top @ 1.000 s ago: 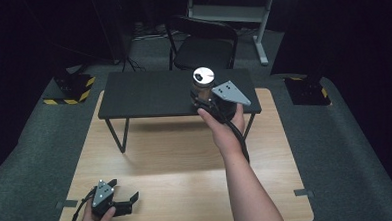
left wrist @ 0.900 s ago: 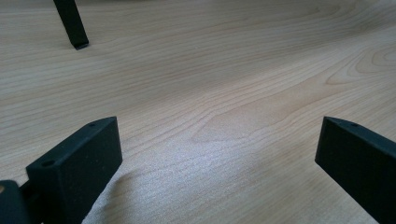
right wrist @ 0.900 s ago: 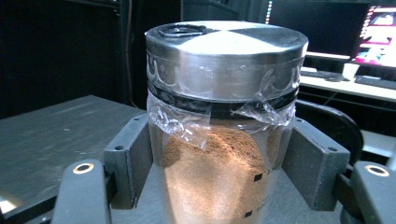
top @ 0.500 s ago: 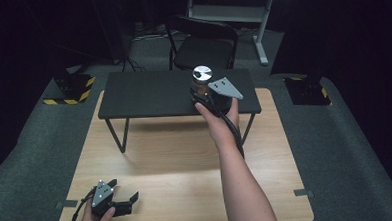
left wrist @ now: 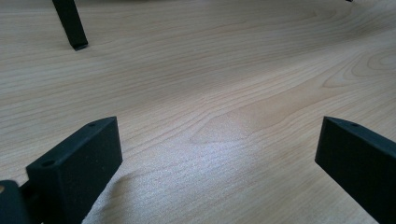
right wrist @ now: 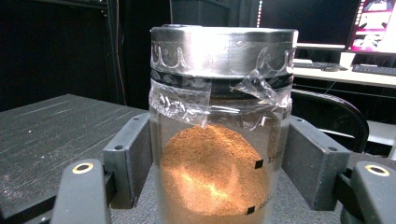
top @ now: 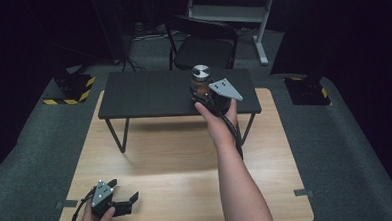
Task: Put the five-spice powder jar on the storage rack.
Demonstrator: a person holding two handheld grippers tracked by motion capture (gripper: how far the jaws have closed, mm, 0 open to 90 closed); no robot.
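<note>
The right gripper (top: 201, 92) has carried the glass jar (top: 200, 80) a little further in over the near edge of the black shelf (top: 148, 95), compared with half a second and a second ago, when the hand sat slightly lower and nearer the person. The jar now stands upright on or just above the shelf's right part; contact with the top cannot be told. In the right gripper view the jaws press both sides of the jar (right wrist: 219, 140), which holds brown powder under a silver lid (right wrist: 223, 49) taped down with clear tape. So the carry looks nearly over, and the likely next step is to settle the jar and let go. The left gripper (top: 119, 204) lies on the wooden table (top: 176, 161) at the near left corner, where it was before, its jaws spread wide on nothing, as the left gripper view confirms.
</note>
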